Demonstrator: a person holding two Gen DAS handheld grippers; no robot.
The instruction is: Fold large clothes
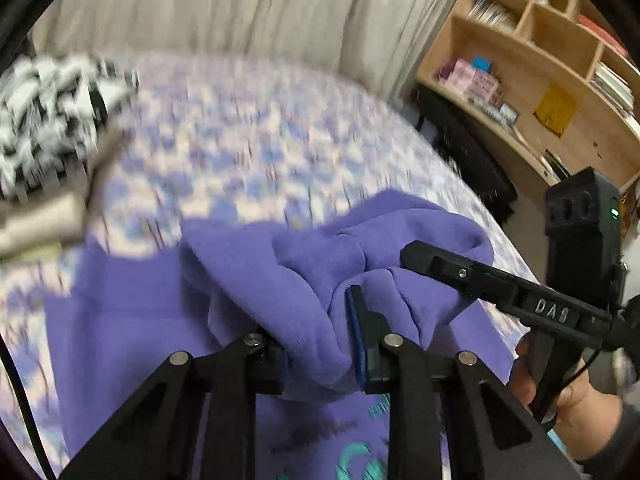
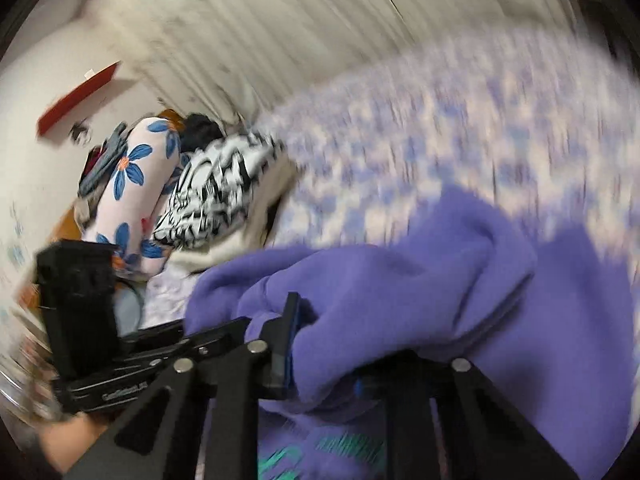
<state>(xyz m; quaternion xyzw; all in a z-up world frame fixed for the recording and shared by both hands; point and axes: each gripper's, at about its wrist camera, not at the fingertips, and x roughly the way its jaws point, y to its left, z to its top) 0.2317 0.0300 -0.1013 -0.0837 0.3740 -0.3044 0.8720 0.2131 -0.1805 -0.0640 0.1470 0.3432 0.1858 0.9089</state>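
A purple sweatshirt [image 1: 132, 320] with teal print [image 1: 352, 460] lies on a bed. In the left wrist view my left gripper [image 1: 316, 332] is shut on a bunched fold of it, and the cloth spills over the left pad. My right gripper [image 1: 416, 258] comes in from the right, held by a hand [image 1: 580, 400], its tip against the same bunch. In the right wrist view my right gripper [image 2: 328, 344] is shut on a thick fold of the sweatshirt [image 2: 560, 320]. The cloth hides the right finger. The left gripper's body [image 2: 120, 352] sits close at the left.
The bed has a purple-and-white flowered cover [image 1: 260, 128]. A black-and-white patterned cloth [image 2: 216, 196] and a pillow with blue flowers [image 2: 136, 176] lie at its far end. Pale curtains [image 1: 200, 8] hang behind. A wooden bookshelf [image 1: 540, 60] stands to the right of the bed.
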